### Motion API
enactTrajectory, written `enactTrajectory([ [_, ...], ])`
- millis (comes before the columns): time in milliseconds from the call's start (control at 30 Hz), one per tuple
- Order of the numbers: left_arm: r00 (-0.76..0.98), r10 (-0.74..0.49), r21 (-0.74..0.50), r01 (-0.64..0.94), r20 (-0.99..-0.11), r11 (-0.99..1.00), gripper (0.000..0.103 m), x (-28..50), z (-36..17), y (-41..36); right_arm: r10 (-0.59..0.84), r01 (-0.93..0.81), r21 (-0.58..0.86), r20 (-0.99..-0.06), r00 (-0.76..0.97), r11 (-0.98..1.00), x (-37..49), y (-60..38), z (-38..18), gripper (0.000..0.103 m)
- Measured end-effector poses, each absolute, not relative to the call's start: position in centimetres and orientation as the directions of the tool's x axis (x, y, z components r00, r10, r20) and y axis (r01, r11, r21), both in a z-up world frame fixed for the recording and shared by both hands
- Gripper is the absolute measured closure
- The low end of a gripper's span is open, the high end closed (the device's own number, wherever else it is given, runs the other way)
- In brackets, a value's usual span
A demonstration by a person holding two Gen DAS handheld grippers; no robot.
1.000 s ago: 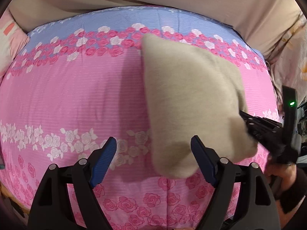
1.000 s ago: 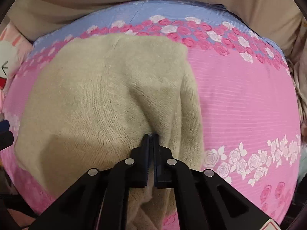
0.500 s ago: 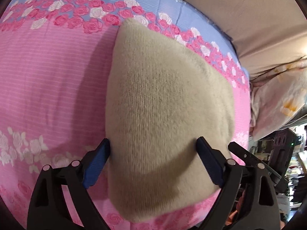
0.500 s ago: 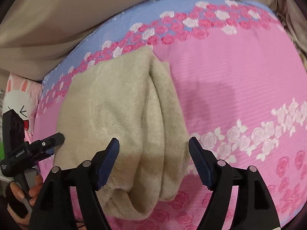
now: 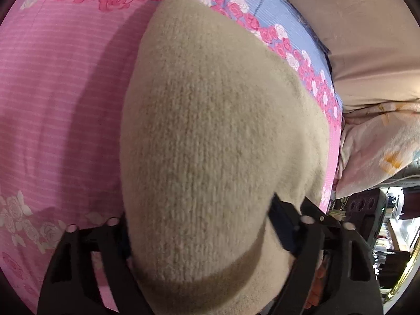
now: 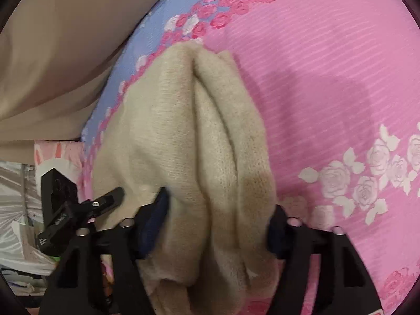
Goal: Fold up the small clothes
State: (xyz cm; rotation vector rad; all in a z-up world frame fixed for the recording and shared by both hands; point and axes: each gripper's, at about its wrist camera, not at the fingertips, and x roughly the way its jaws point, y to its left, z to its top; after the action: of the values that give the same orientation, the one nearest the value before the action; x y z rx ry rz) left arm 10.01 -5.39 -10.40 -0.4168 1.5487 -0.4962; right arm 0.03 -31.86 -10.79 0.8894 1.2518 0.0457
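Note:
A beige knitted garment [image 5: 215,136], folded into a thick bundle, lies on the pink rose-patterned bed sheet [image 5: 57,99]. My left gripper [image 5: 199,233] is open, its jaws straddling the near end of the bundle. In the right wrist view the same garment [image 6: 199,141] shows its stacked folded layers. My right gripper [image 6: 218,225] is open too, jaws on either side of the bundle's end. The left gripper [image 6: 105,202] appears at the left of the right wrist view, beside the garment.
A tan headboard or cover [image 5: 354,26] lies beyond the sheet's blue border. A pale printed pillow [image 5: 378,147] sits at the right, a bunny-print pillow [image 6: 57,155] at the left. Cluttered room items [image 5: 388,236] lie past the bed's edge.
My right gripper was shut on the garment one second ago and has opened. Both grippers have moved in so their open jaws now straddle the bundle's ends.

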Motion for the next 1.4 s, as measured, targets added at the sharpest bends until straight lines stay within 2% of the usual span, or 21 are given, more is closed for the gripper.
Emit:
enactTrajectory([
  [67,-0.033,-0.54,-0.541,0.08,-0.841,0.837,0.053,9.7,-9.1,-5.5,0.444,0.411,0.561,-0.825,0.348,0.719,0.4,-31.2,-9.4,0.068],
  [100,-0.027,-0.528,-0.528,0.097,-0.849,0.844,0.057,9.5,-8.4,-5.5,0.425,0.401,0.543,-0.835,0.349,0.738,0.4,-30.9,-8.7,0.075],
  [200,-0.023,-0.504,-0.502,0.138,-0.864,0.854,0.06,8.5,-6.5,-5.6,0.398,0.374,0.524,-0.842,0.365,0.766,-0.5,-30.2,-6.4,0.08],
  [400,-0.059,-0.449,-0.451,0.19,-0.892,0.872,0.06,4.4,-4.5,-3.9,0.4,0.345,0.507,-0.852,0.338,0.79,-4.5,-28.3,-4.2,0.081],
  [600,-0.087,-0.347,-0.358,0.227,-0.934,0.906,0.06,1.1,-5.7,-3.1,0.423,0.359,0.486,-0.873,0.243,0.797,-8.4,-25.8,-6.4,0.081],
  [733,-0.059,-0.352,-0.355,0.244,-0.934,0.902,0.06,0.8,-4.5,-2.9,0.417,0.365,0.482,-0.875,0.246,0.796,-9.2,-25.1,-6.4,0.082],
  [1033,0.137,-0.376,-0.31,0.352,-0.917,0.883,0.06,0.8,4.8,-2.3,0.37,0.218,0.49,-0.826,0.424,0.844,-7.6,-22.1,3.6,0.083],
  [1400,0.411,-0.362,-0.245,0.31,-0.837,0.918,0.06,3.7,15.5,8.5,0.427,-0.032,0.506,-0.691,0.583,0.862,-1.7,-13.1,14.3,0.083],
])
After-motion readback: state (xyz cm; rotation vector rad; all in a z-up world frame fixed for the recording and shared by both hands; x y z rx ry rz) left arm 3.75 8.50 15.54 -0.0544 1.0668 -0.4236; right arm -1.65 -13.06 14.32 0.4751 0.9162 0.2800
